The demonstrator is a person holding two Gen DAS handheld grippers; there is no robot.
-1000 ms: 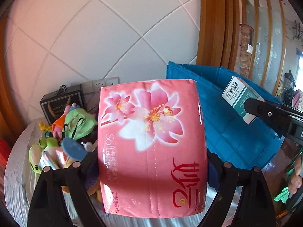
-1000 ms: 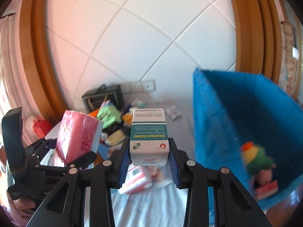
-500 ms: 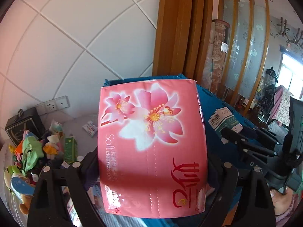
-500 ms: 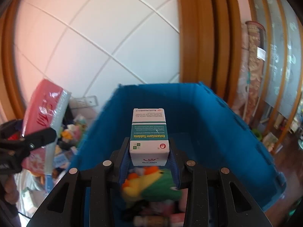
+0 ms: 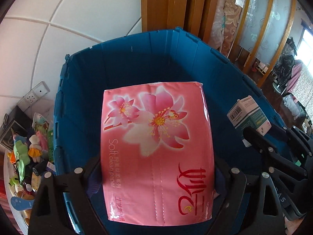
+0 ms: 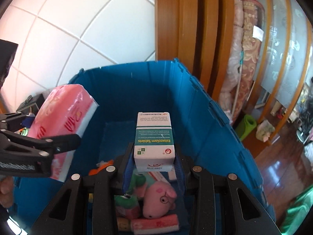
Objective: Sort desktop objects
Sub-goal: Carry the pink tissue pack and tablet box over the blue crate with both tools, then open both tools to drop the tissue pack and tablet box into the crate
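A: Where are the tools sitting?
B: The left tool (image 5: pixel 156 178) is pinching the pink tissue pack (image 5: pixel 156 152) over the blue crate (image 5: pixel 137 62); the right tool (image 6: pixel 154 168) is pinching the Estazolam tablet box (image 6: pixel 153 139) over its middle.
A: What is lying inside?
B: A pink pig plush (image 6: pixel 158 199) is lying by the crate's near wall, with other items; the far floor is showing bare. Plush toys (image 5: pixel 29 150) are waiting on the counter (image 5: pixel 11 211) outside the crate's left wall.

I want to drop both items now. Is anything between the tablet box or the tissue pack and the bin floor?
Under the tablet box lie a pink pig toy and other toys on the bin floor, so it would land on them. The tissue pack hides what lies beneath it; no lid shows.
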